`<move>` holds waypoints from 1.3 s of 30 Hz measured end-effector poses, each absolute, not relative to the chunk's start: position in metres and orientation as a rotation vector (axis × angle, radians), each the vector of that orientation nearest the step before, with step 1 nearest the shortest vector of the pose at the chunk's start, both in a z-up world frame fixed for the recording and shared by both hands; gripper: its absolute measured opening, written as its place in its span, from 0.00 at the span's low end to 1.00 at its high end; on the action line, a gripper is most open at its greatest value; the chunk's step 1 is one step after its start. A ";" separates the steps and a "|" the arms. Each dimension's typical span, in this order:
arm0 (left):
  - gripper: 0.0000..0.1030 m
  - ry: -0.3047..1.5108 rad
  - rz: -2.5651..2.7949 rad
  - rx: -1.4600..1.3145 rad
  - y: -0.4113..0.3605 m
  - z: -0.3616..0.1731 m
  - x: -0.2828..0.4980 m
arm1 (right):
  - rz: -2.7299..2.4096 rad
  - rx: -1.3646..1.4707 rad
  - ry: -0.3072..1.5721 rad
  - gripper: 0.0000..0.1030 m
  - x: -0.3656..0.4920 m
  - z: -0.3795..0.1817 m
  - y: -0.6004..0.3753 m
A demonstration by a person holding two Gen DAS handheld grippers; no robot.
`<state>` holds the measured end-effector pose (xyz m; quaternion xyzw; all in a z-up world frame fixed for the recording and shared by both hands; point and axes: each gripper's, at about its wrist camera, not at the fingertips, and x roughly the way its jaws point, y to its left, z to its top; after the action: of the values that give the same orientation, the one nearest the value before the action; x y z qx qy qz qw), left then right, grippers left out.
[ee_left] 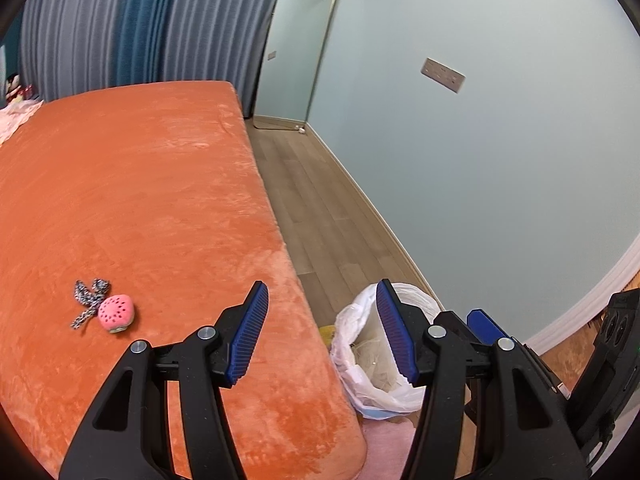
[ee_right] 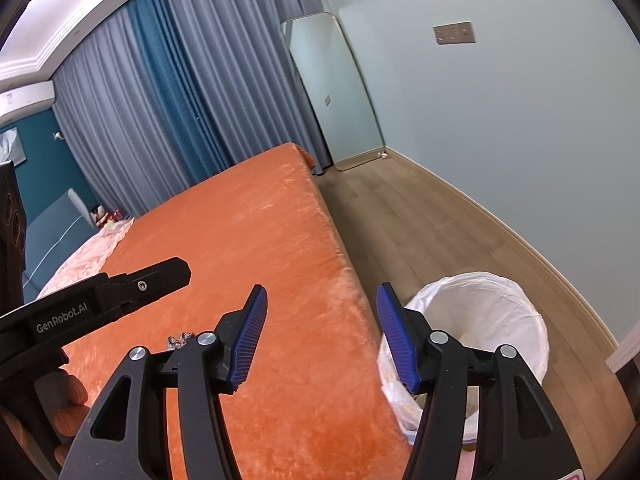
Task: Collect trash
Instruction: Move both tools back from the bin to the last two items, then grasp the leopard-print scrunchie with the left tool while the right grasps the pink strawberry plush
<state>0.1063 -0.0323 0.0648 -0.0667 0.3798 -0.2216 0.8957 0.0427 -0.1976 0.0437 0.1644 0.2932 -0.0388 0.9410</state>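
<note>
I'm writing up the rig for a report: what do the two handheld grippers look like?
Both match: the left gripper and right gripper have black plastic frames with triangular cut-outs, silver round pivot bolts, and two ribbed blue finger pads. White "GenRobot.AI" lettering marks the left gripper's side, seen from the right wrist. No cables are visible.

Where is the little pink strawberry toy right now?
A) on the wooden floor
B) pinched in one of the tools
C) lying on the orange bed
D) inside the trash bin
C: the pink strawberry toy lies on the orange bed, well apart from the trash bin on the floor, and both the left tool and right tool are open with nothing in them.
</note>
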 end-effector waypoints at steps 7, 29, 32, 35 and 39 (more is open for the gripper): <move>0.52 0.781 -0.408 -0.165 0.004 0.060 0.107 | -0.030 0.294 0.622 0.54 0.053 0.043 -0.168; 0.53 0.871 -0.142 -0.285 0.162 -0.015 0.133 | 0.177 0.140 0.797 0.54 0.109 -0.016 -0.024; 0.53 0.903 -0.098 -0.307 0.186 -0.035 0.138 | 0.204 0.123 0.836 0.54 0.122 -0.036 -0.004; 0.53 0.942 -0.054 -0.326 0.208 -0.055 0.144 | 0.230 0.109 0.877 0.54 0.139 -0.059 0.014; 0.60 0.989 0.007 -0.351 0.235 -0.084 0.158 | 0.258 0.104 0.939 0.54 0.165 -0.093 0.039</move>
<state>0.1576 0.2347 -0.0837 -0.1678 0.4722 0.0034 0.8654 0.1651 0.0390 -0.0928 0.0502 0.4509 0.1240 0.8825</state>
